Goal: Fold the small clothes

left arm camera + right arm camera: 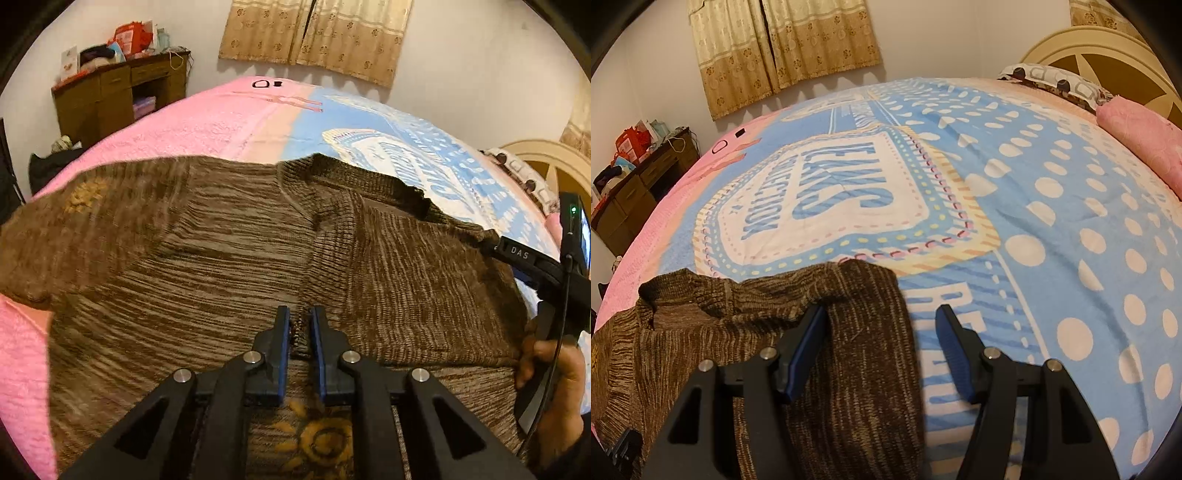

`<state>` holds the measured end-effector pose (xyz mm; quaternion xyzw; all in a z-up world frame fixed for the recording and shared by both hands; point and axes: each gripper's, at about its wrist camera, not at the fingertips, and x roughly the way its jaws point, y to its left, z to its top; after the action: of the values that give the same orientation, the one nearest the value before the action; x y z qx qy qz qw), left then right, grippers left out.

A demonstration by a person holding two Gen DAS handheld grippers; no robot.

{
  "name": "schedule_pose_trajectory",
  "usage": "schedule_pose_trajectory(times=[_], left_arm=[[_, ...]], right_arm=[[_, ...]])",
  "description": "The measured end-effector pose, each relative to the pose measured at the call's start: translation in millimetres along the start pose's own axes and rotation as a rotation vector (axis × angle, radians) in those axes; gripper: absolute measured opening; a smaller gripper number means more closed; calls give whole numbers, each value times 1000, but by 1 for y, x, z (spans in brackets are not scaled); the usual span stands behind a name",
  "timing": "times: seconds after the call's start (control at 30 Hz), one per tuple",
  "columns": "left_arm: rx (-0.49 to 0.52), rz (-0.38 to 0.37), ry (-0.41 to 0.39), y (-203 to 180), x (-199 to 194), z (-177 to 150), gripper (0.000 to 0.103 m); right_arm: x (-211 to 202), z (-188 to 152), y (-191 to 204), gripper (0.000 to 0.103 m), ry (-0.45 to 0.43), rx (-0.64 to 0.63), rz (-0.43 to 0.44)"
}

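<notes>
A brown knitted sweater lies spread on the bed, with an orange flower pattern near my left gripper's base. My left gripper is shut on a small pinch of the knit near the sweater's middle. In the right wrist view the sweater fills the lower left, its right edge running between the fingers. My right gripper stands open just above that edge, one pad over the knit and the other over the bedspread. A person's hand holds the right tool at the far right of the left wrist view.
The bed carries a pink and blue printed bedspread. Pillows and a round headboard are at the far right. A wooden desk piled with things stands by the wall. Curtains hang behind the bed.
</notes>
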<state>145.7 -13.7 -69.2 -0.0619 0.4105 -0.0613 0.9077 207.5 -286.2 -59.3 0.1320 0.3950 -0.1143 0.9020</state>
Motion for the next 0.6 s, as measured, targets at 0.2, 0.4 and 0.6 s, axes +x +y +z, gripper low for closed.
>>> schedule_pose_trajectory(times=[0.2,0.4,0.6], left_arm=[[56,11,-69,-7,-9,8,12],[-43,-69,-1,2,9,-2,15],[-121,-138,-17,17,8,-9,16]], right_arm=[[-33,-4,0,32,-178,-8,27],[-69,-8,67,32,-183,-228,288],[-19,-27,163,27,117,-416,544]])
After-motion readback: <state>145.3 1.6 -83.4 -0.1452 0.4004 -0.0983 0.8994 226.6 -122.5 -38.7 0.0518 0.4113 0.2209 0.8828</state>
